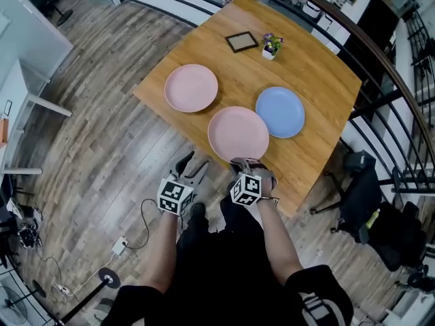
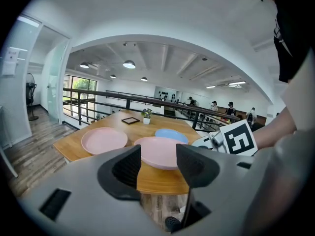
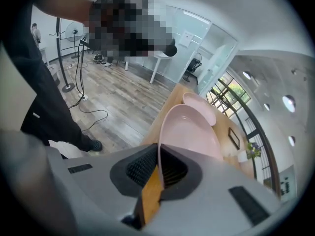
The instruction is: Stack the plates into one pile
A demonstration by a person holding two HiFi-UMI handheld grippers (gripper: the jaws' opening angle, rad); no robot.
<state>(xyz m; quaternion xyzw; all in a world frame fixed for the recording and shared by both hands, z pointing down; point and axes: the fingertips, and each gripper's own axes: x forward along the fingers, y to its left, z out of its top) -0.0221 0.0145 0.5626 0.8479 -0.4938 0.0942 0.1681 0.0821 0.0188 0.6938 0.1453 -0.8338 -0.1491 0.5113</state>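
Round pink plate (image 3: 189, 132) in ribbed right claw (image 3: 157, 168)

Head view looks down; all views share the near plate (image 1: 238, 133).

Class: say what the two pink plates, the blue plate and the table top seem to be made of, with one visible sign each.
Matte plastic or melamine, probably: near round pink plate, far round pink plate, round blue plate; flat pastel colour, thin rims, no glare. Wood or wood-look laminate: square table top; warm grain streaks.
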